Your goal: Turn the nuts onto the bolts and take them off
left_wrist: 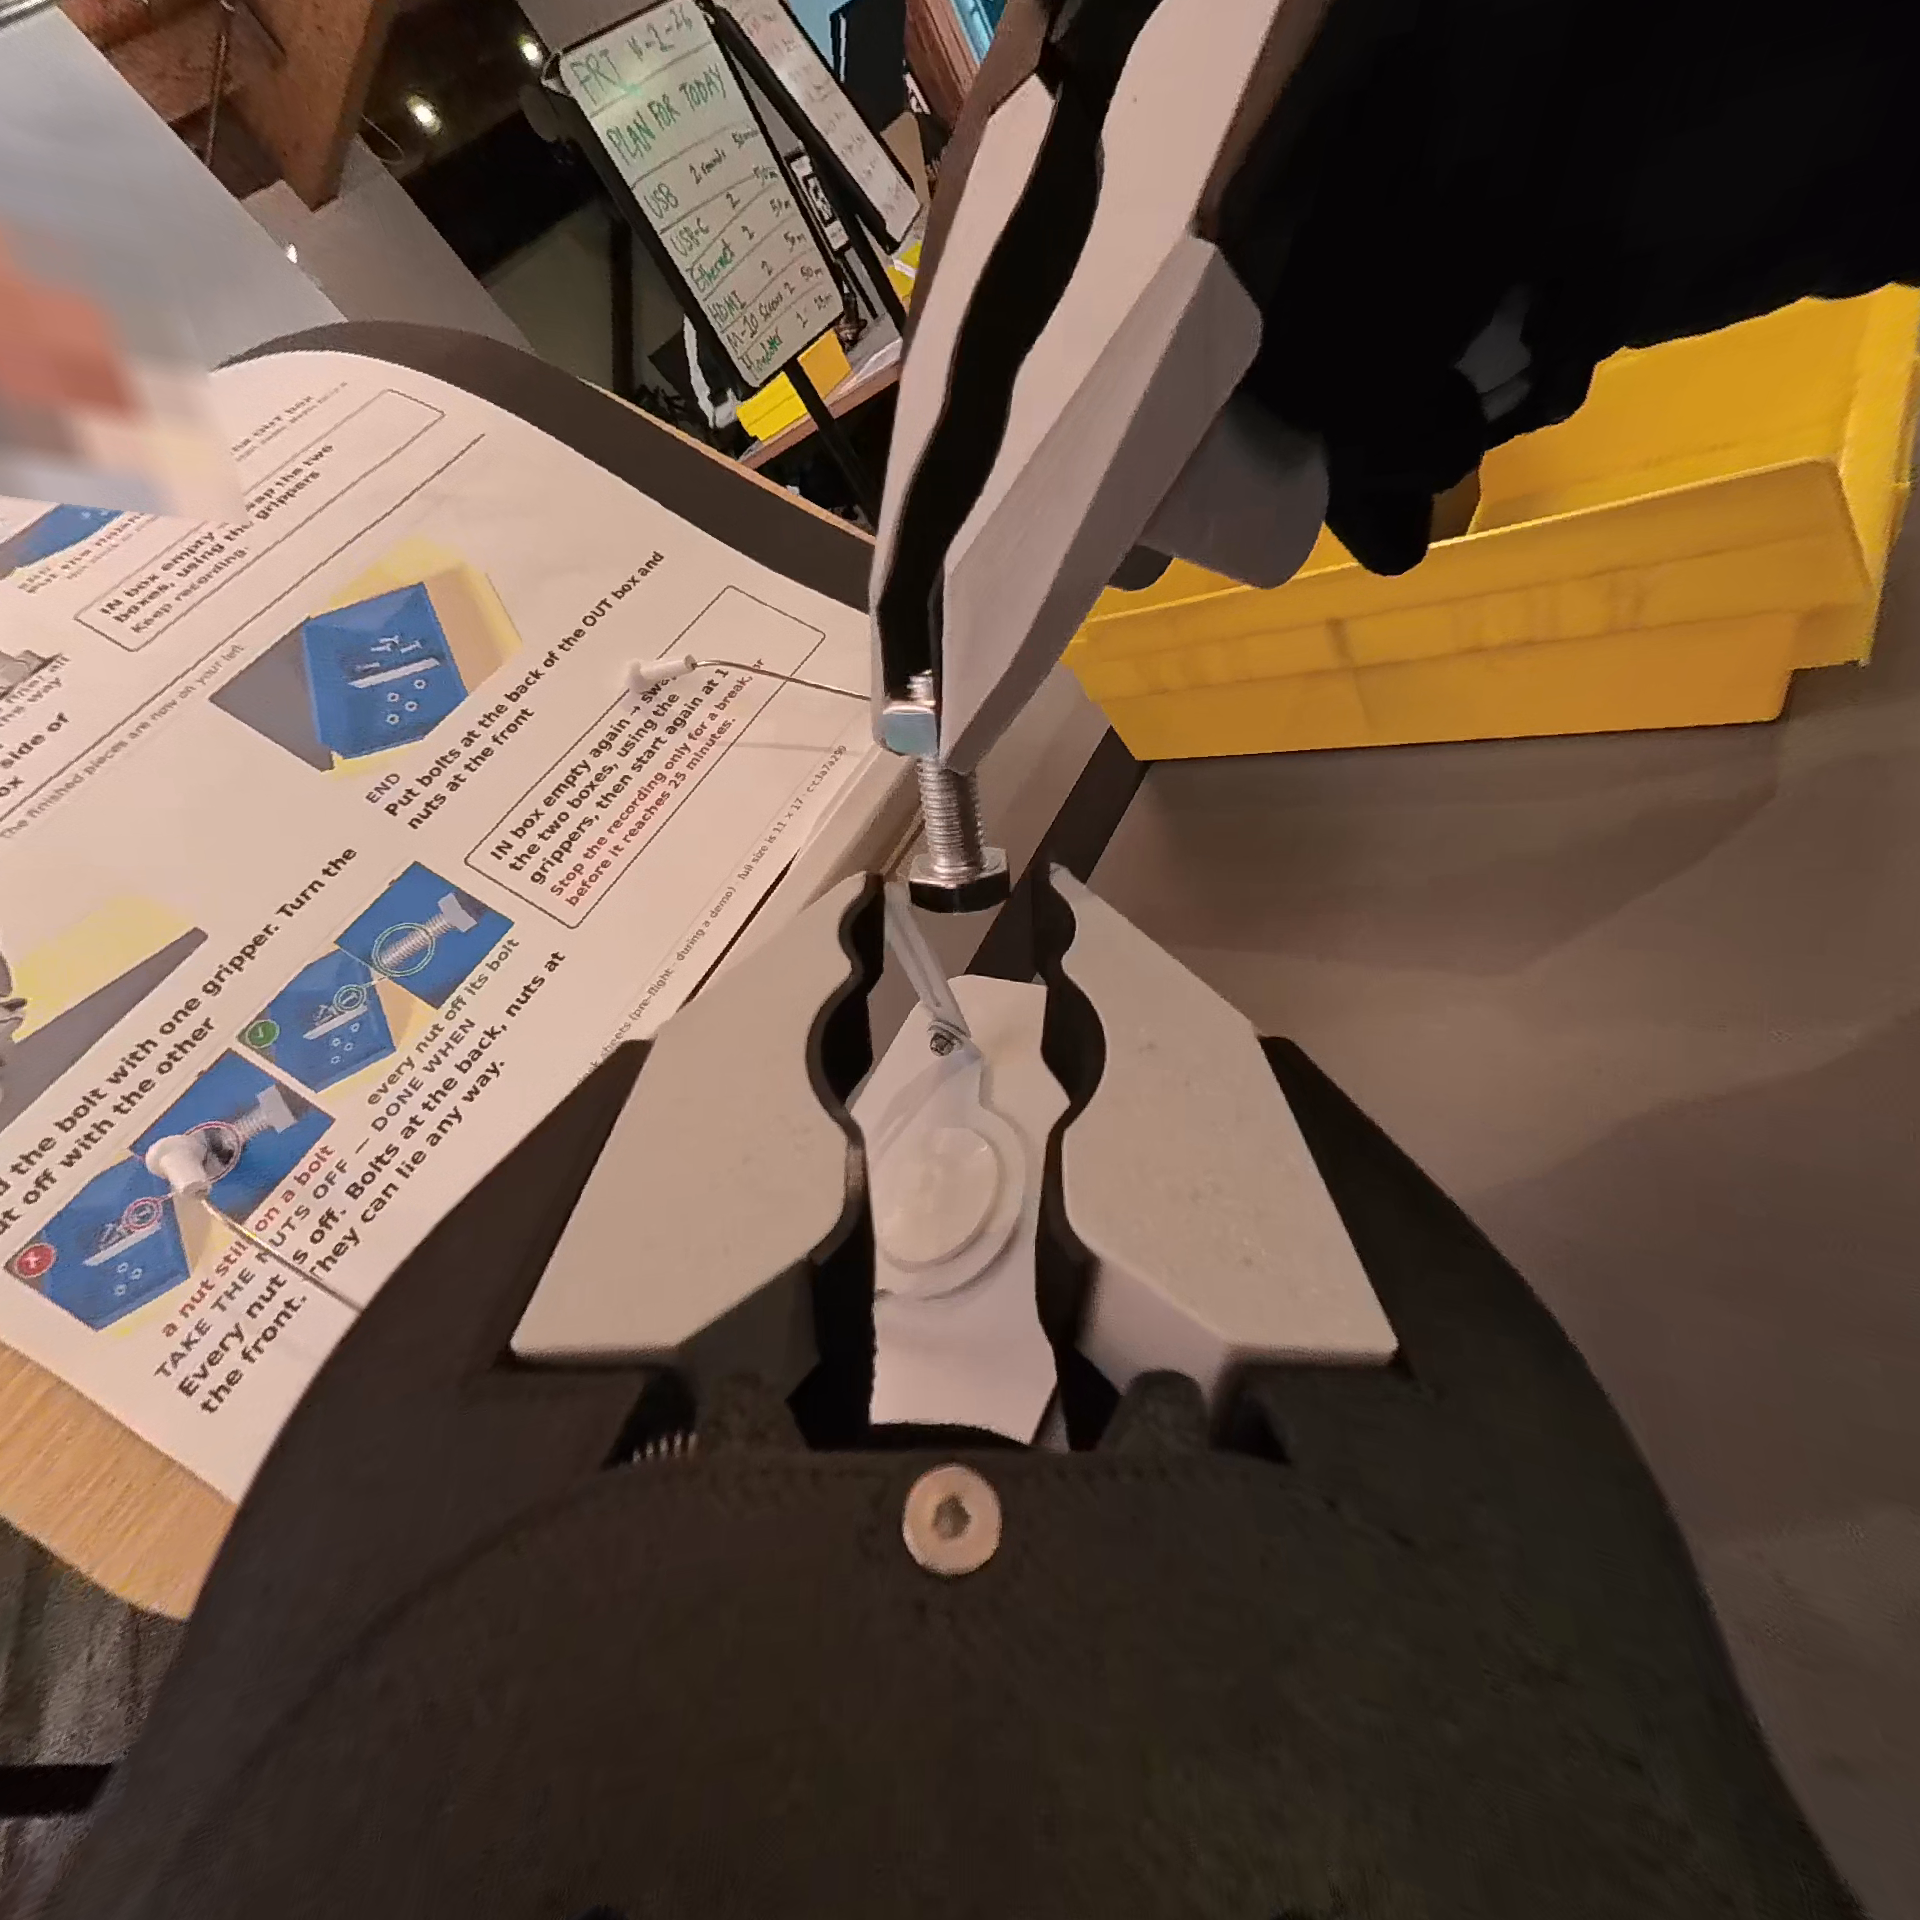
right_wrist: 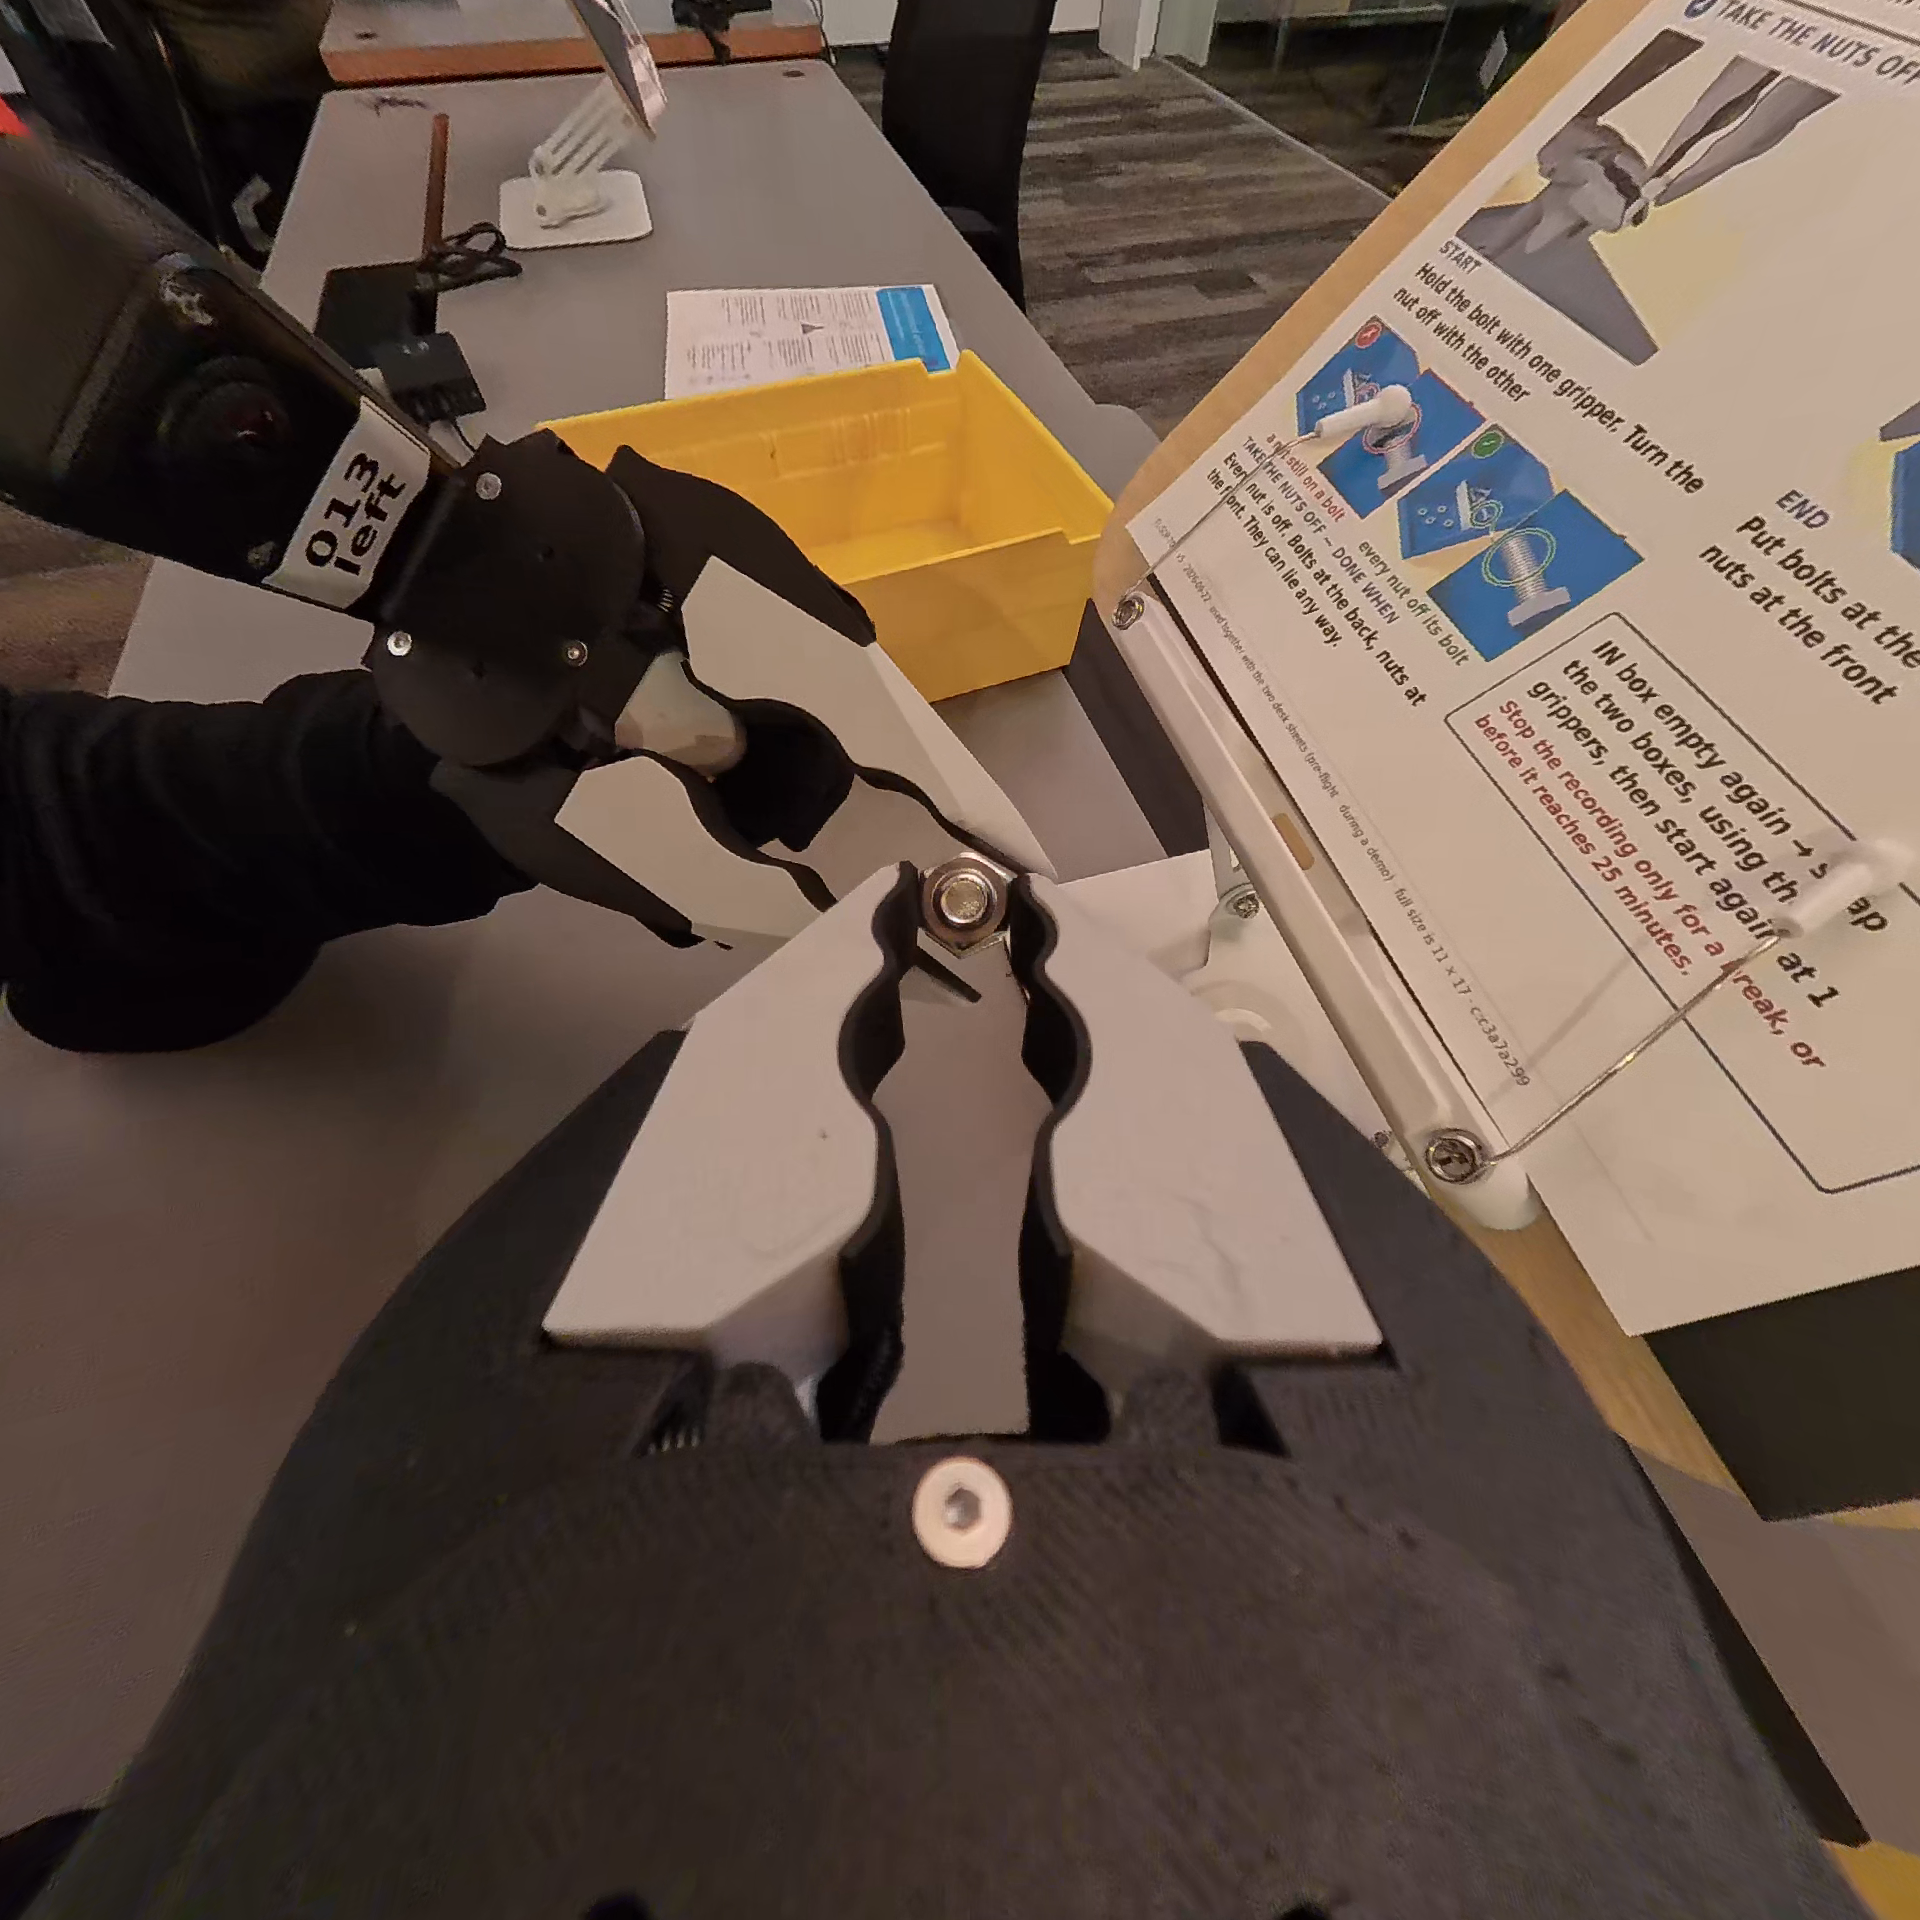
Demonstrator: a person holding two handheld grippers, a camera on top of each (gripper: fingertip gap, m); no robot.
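Left fingers (left_wrist: 727,1143) clenched on the bolt (left_wrist: 938,805) head, centre frame, so the shank can't spin. Right fingers (right_wrist: 748,1143) pinch the hex nut (right_wrist: 961,914) at the far thread end, coming in end-on along the bolt axis so a wrist roll turns it. The assembly is held in the air above the grey counter (left_wrist: 1455,1039). Yellow bin (left_wrist: 1455,665) sits just behind, mid-right, near enough for the drop-off. My guess: nut nearly off, or only just started on.

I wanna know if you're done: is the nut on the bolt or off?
On. The nut sits around the tip of the bolt, pinched in the right gripper.
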